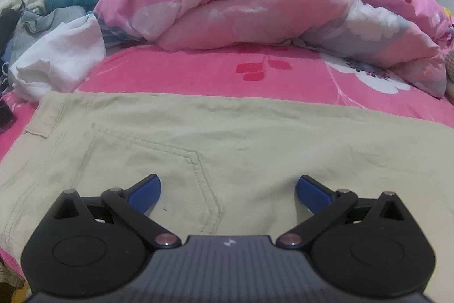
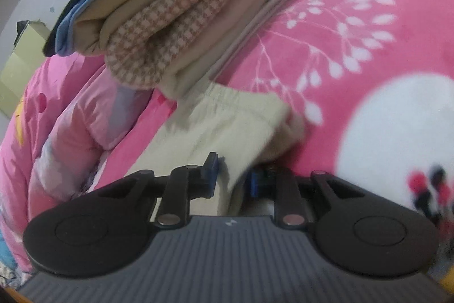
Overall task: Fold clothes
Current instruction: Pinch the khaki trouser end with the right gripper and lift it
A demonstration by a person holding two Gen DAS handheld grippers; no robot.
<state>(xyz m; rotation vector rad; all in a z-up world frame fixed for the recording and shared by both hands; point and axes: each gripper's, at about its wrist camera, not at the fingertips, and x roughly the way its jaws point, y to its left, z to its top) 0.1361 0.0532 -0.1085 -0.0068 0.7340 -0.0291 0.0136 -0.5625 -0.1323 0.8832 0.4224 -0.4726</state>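
Cut off by the left and right edges of the left wrist view: the beige trousers (image 1: 227,138), with their near part hidden under the left gripper (image 1: 227,190) body, and at the far left a dark tangle of clothes (image 1: 11,27) too cropped and small to sort out. Blurred in the right wrist view: the cuff end of the pale trouser leg (image 2: 227,118), running down between the right gripper (image 2: 232,175) fingers so that contact with the pads cannot be told. Also smeared there: the folded stack (image 2: 170,10), top cropped by the frame, and the bedsheet (image 2: 354,33) print at the right.
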